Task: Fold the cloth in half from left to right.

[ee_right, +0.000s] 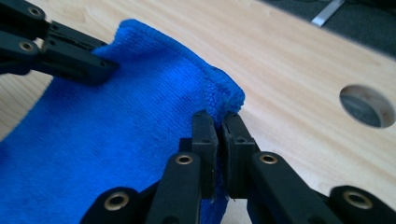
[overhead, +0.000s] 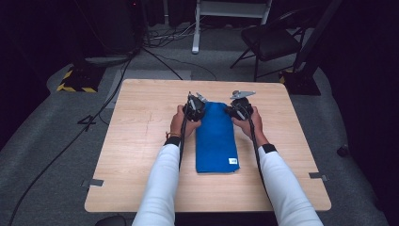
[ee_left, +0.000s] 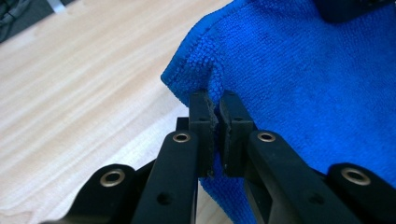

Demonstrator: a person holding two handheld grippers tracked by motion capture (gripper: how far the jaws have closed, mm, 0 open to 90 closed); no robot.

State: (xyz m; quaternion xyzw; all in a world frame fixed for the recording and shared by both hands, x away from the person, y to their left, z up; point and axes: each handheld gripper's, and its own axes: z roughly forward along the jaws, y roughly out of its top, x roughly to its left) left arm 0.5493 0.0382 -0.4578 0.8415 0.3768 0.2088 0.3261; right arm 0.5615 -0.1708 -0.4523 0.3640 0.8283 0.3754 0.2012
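Blue microfibre towel [overhead: 215, 137], folded into a long strip, lies mid-tabletop [overhead: 141, 141], its long axis running from the near edge toward the far edge. Each gripper pinches one far corner: left gripper [ee_left: 217, 105] is clamped tight on the left corner, right gripper [ee_right: 219, 123] on the right corner. The strip's length trails back toward the person.

Bare desk [overhead: 141, 141] lies wide open either side of the towel [overhead: 215, 139]; a hole [ee_right: 367, 105] sits beside the right corner.
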